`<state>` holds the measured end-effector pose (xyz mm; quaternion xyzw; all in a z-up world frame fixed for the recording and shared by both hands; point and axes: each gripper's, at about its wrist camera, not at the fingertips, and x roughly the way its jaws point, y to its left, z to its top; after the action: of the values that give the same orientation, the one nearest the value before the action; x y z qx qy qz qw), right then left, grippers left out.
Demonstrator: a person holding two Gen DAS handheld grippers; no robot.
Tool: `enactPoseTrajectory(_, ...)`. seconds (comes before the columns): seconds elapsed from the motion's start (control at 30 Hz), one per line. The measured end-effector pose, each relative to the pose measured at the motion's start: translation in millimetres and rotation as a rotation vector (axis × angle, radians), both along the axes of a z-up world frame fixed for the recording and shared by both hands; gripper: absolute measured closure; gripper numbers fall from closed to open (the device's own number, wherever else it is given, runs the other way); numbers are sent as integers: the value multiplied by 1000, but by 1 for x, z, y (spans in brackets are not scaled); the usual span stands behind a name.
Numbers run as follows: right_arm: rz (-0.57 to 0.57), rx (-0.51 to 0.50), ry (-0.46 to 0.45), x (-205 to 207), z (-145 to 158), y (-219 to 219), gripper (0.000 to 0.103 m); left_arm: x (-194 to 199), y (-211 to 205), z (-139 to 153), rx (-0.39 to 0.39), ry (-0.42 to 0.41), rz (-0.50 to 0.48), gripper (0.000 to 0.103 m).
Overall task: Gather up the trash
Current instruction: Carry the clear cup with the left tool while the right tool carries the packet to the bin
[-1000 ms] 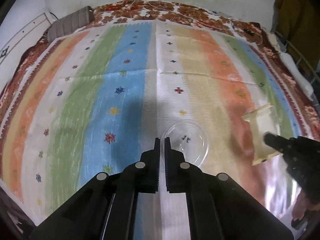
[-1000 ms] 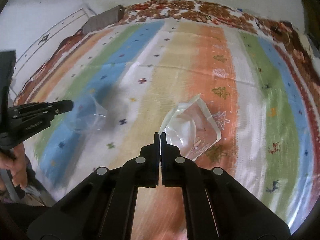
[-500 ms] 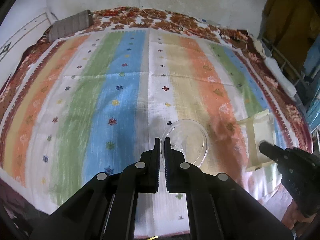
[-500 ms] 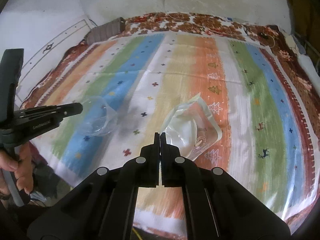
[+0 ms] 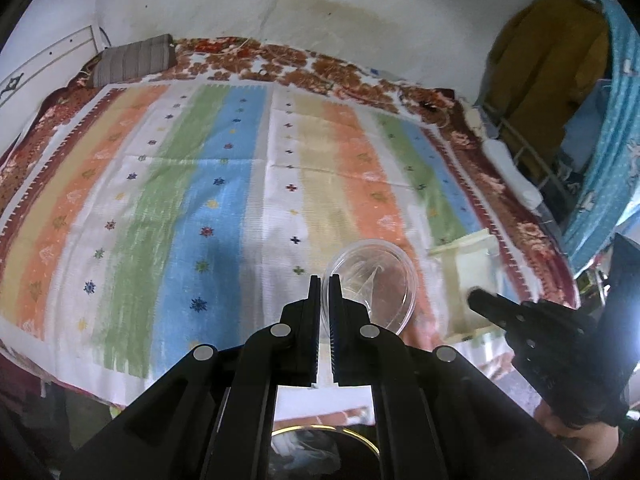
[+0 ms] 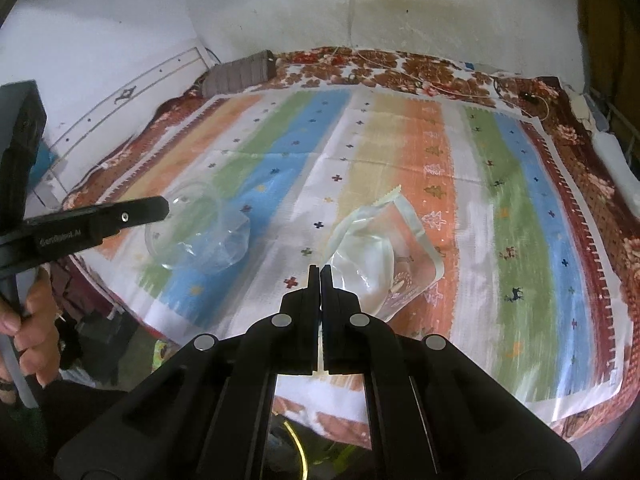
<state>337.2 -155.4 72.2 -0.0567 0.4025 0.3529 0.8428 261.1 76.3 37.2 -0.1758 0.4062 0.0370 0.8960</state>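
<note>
My left gripper [image 5: 325, 280] is shut on the rim of a clear plastic cup [image 5: 372, 280] and holds it in the air over the near edge of the bed. The cup also shows in the right wrist view [image 6: 200, 232], at the tip of the left gripper [image 6: 160, 208]. My right gripper [image 6: 320, 270] is shut on the edge of a clear plastic pouch with cream borders [image 6: 384, 256], also lifted. In the left wrist view the pouch [image 5: 468, 276] hangs in front of the right gripper [image 5: 478, 296].
A striped, many-coloured cloth [image 5: 200, 184] covers the bed, over a red floral blanket [image 5: 320, 64]. A grey pillow [image 5: 134, 58] lies at the far left. Below the bed edge sits a dark round bin with a yellow rim [image 5: 320, 448]. Clothes [image 5: 540, 52] hang at right.
Both grippers have pulled back and up from the bed with the cup and the pouch still held. The bed's near edge and the bin below have come into view.
</note>
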Motion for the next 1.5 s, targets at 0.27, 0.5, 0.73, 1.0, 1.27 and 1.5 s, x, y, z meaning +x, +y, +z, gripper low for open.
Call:
enactPoseTrajectory(0.27,37,25,-7,-42,11,-8,103,-37,-9,8,-9,-28,-36,100)
enactPoseTrajectory(0.5,48,41,-19,-67,18,-17,103,-69,-14,10,-27,-58,-38,100)
enactPoseTrajectory(0.73,88,47,-37,-95,19,-20,103,-97,-16,5,-60,-72,-28,100)
enactPoseTrajectory(1.0,115,1,-13,-130,4,-23,103,-127,-29,-13,-43,-33,-71,100)
enactPoseTrajectory(1.27,132,-20,39,-158,-20,-23,103,-159,-29,-36,-94,8,-38,100)
enactPoseTrajectory(1.5,159,-74,107,-178,-49,-16,103,-175,-36,-66,-101,122,-16,100)
